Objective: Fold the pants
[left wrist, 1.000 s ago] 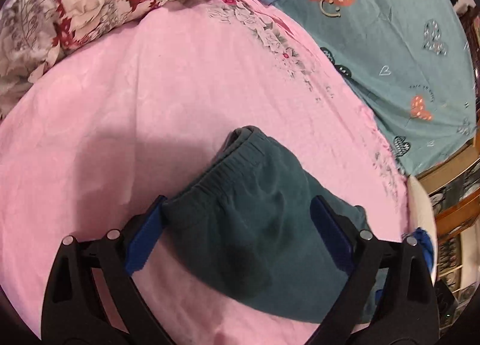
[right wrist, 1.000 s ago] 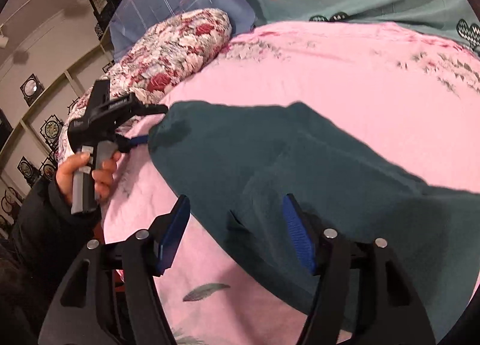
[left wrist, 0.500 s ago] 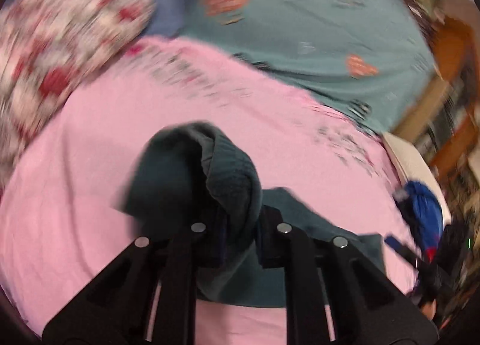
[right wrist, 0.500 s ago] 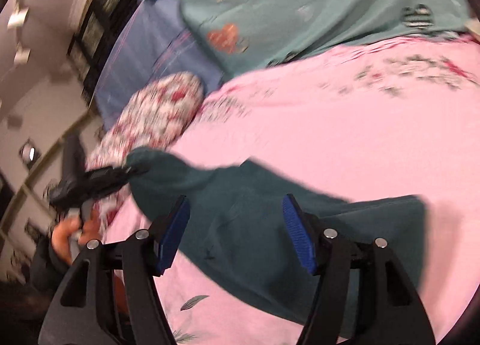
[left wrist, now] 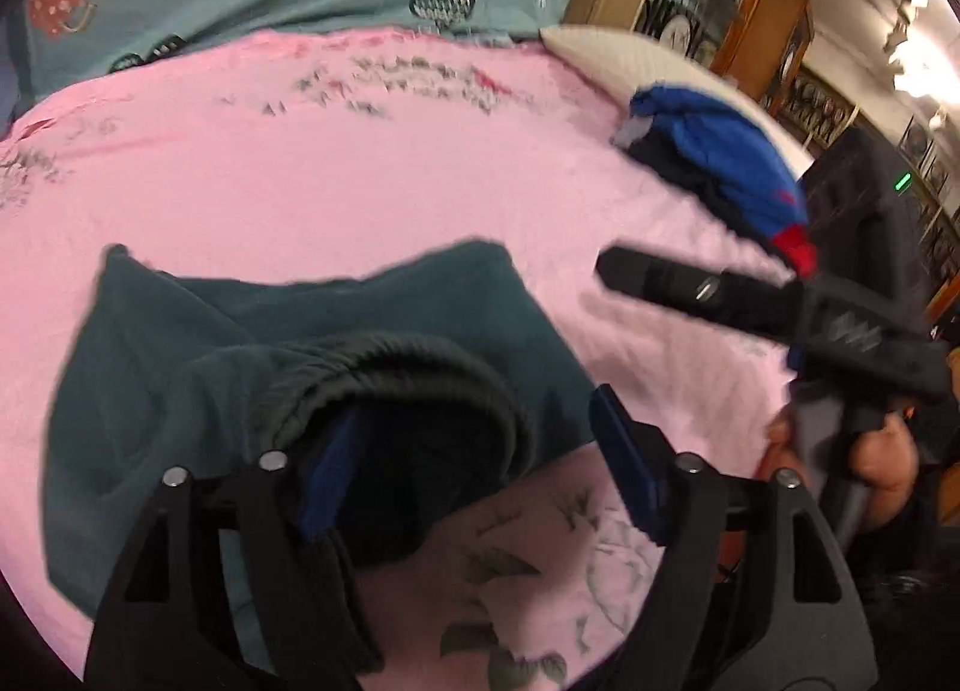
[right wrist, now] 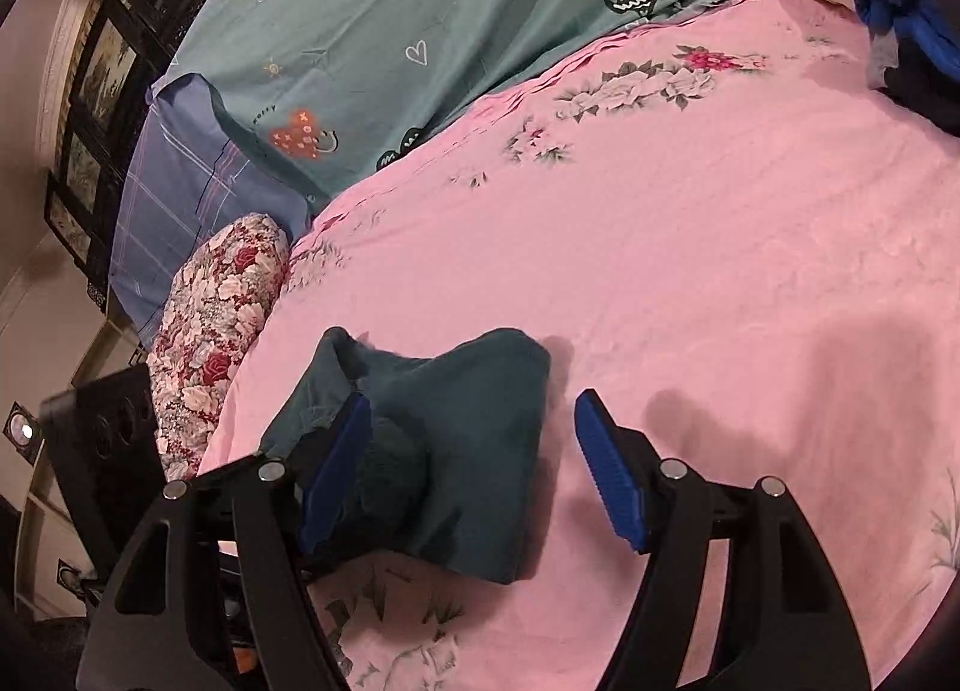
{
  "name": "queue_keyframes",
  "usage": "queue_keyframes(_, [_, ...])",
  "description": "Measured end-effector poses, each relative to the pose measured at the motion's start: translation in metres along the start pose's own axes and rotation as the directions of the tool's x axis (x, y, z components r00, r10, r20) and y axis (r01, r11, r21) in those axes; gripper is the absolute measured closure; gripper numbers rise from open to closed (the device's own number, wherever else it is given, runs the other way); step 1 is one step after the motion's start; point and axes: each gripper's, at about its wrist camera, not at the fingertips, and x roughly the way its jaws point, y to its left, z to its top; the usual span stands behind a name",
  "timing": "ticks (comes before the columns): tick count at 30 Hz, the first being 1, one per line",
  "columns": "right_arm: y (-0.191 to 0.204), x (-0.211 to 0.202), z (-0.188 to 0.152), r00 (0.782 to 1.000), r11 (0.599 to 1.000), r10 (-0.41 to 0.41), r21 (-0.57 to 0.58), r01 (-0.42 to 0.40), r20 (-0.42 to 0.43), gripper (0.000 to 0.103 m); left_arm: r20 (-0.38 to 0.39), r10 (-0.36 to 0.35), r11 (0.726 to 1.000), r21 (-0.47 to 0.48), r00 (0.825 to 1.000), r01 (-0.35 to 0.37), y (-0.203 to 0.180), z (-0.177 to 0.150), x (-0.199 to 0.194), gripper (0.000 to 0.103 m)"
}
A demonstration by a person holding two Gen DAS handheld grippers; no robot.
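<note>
Left wrist view shows your left gripper [left wrist: 474, 460] with its jaws just having sprung apart, their blue pads spread wide over the ribbed waistband of the dark teal pants [left wrist: 252, 343], which lie bunched on the pink bedsheet [left wrist: 360, 162]; to the right your hand [left wrist: 876, 463] holds the right gripper [left wrist: 774, 313] above the sheet. Right wrist view shows a floral pillow [right wrist: 222, 319] at the left, then the right gripper [right wrist: 471, 466], jaws released and lately widening, its left pad against the folded pants [right wrist: 468, 427], its right pad over bare sheet.
</note>
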Motion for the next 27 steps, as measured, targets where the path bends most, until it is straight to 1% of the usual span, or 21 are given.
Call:
queue_keyframes(1, [0.009,0.001,-0.001,1.000,0.999,0.021,-0.028,-0.021,-0.014,0.032,0.043,0.011,1.000,-0.009,0.999,-0.011,0.004,0.001,-0.022,0.013])
queue_keyframes(2, [0.017,0.002,-0.002,0.998,0.997,0.045,-0.055,-0.047,-0.034,0.032,0.086,0.029,0.999,-0.017,0.996,-0.028,0.008,0.003,-0.041,0.008])
queue_keyframes(3, [0.026,0.005,-0.003,0.995,0.994,0.076,-0.078,-0.082,-0.065,0.032,0.142,0.070,0.997,-0.035,0.987,-0.066,0.017,0.001,-0.067,0.003])
queue_keyframes(4, [0.039,0.008,-0.006,0.986,0.986,0.120,-0.099,-0.131,-0.111,0.032,0.172,0.105,0.994,-0.058,0.980,-0.096,0.026,-0.002,-0.086,0.003])
queue_keyframes(5, [0.049,0.011,-0.009,0.977,0.979,0.153,-0.112,-0.171,-0.149,0.032,0.186,0.132,0.989,-0.088,0.974,-0.118,0.038,-0.006,-0.101,0.003])
queue_keyframes(6, [0.059,0.013,-0.013,0.966,0.970,0.180,-0.127,-0.205,-0.184,0.032,0.188,0.166,0.980,-0.140,0.968,-0.141,0.056,-0.012,-0.116,0.003])
queue_keyframes(8, [0.076,0.020,-0.021,0.940,0.956,0.208,-0.149,-0.254,-0.272,0.032,0.181,0.216,0.957,-0.235,0.960,-0.171,0.086,-0.025,-0.132,0.003])
queue_keyframes(9, [0.083,0.026,-0.026,0.922,0.952,0.212,-0.146,-0.270,-0.323,0.032,0.178,0.244,0.944,-0.268,0.953,-0.191,0.099,-0.033,-0.138,0.003])
queue_keyframes(10, [0.088,0.033,-0.031,0.909,0.953,0.198,-0.145,-0.266,-0.366,0.032,0.170,0.269,0.931,-0.299,0.948,-0.210,0.111,-0.043,-0.144,0.003])
queue_keyframes(11, [0.091,0.038,-0.034,0.905,0.955,0.185,-0.148,-0.258,-0.383,0.032,0.161,0.279,0.921,-0.324,0.947,-0.216,0.120,-0.049,-0.146,0.003])
queue_keyframes(12, [0.093,0.043,-0.035,0.906,0.958,0.171,-0.150,-0.245,-0.387,0.032,0.152,0.280,0.911,-0.353,0.948,-0.213,0.129,-0.057,-0.148,0.003])
queue_keyframes(14, [0.100,0.054,-0.035,0.924,0.962,0.114,-0.193,-0.195,-0.364,0.032,0.141,0.262,0.900,-0.393,0.955,-0.190,0.140,-0.068,-0.145,0.003])
queue_keyframes(16, [0.112,0.068,-0.036,0.950,0.949,0.004,-0.297,-0.102,-0.314,0.032,0.125,0.236,0.894,-0.416,0.964,-0.165,0.145,-0.073,-0.137,0.003])
queue_keyframes(17, [0.117,0.077,-0.038,0.953,0.943,-0.032,-0.326,-0.072,-0.301,0.032,0.121,0.225,0.896,-0.415,0.967,-0.156,0.145,-0.076,-0.134,0.003])
queue_keyframes(19, [0.124,0.092,-0.044,0.949,0.931,-0.059,-0.359,-0.060,-0.310,0.032,0.117,0.203,0.904,-0.405,0.972,-0.140,0.142,-0.079,-0.130,0.003])
queue_keyframes(20, [0.129,0.097,-0.048,0.946,0.924,-0.051,-0.374,-0.077,-0.320,0.036,0.115,0.194,0.907,-0.398,0.974,-0.134,0.140,-0.080,-0.128,0.003])
queue_keyframes(22, [0.134,0.105,-0.052,0.931,0.913,0.003,-0.379,-0.151,-0.364,0.086,0.106,0.181,0.911,-0.393,0.978,-0.126,0.139,-0.082,-0.122,0.003])
queue_keyframes(23, [0.132,0.103,-0.048,0.930,0.919,0.051,-0.349,-0.186,-0.363,0.093,0.102,0.177,0.910,-0.397,0.979,-0.123,0.140,-0.083,-0.121,0.003])
queue_keyframes(24, [0.129,0.097,-0.039,0.934,0.925,0.105,-0.312,-0.217,-0.340,0.095,0.099,0.170,0.908,-0.403,0.980,-0.117,0.142,-0.084,-0.120,0.003])
queue_keyframes(25, [0.124,0.088,-0.026,0.944,0.933,0.139,-0.280,-0.227,-0.301,0.096,0.099,0.169,0.906,-0.408,0.981,-0.115,0.143,-0.084,-0.119,0.003])
queue_keyframes(27, [0.108,0.070,0.003,0.950,0.945,0.197,-0.211,-0.250,-0.243,0.096,0.098,0.170,0.901,-0.417,0.981,-0.114,0.146,-0.084,-0.118,0.003])
